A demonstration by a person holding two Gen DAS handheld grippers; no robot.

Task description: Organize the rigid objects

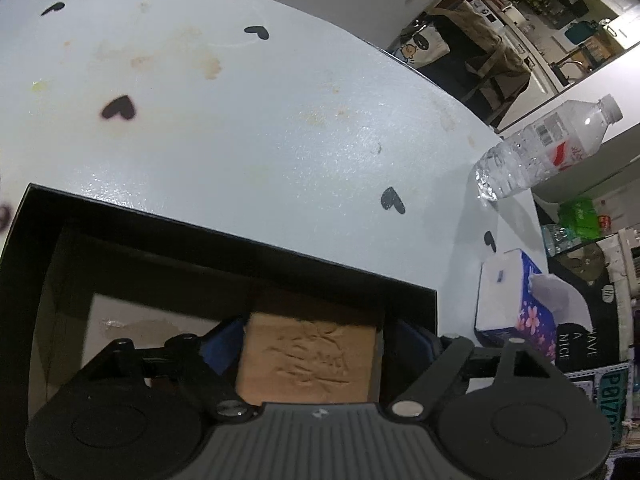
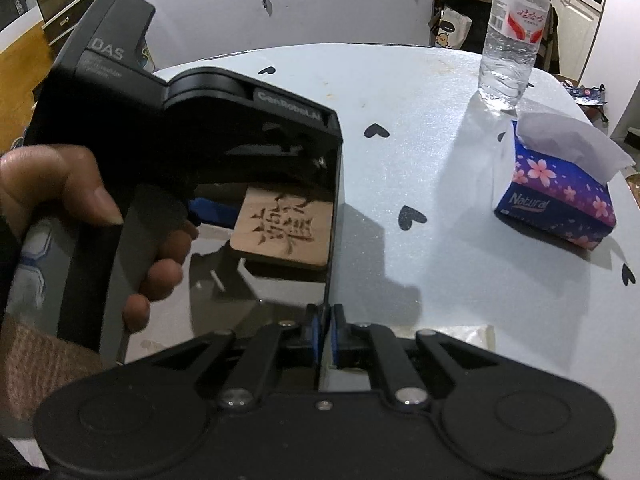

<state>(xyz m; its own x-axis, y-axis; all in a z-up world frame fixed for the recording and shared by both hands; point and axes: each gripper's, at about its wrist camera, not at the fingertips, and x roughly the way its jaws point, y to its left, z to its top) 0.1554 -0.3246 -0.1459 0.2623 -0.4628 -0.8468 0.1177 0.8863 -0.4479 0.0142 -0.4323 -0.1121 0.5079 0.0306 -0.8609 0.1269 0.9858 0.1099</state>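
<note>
Lying flat in the black box (image 1: 224, 232), the wooden plaque (image 1: 308, 360).

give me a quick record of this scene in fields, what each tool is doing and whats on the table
left tool: inside the black box, fingers on either side of the wooden block; contact cannot be told
right tool: shut on the box's near wall
block: carved characters on top, lying in the box
table: white, black heart marks, some stains
water bottle: upright, far right
tissue box: right of the black box, a tissue sticking out
</note>
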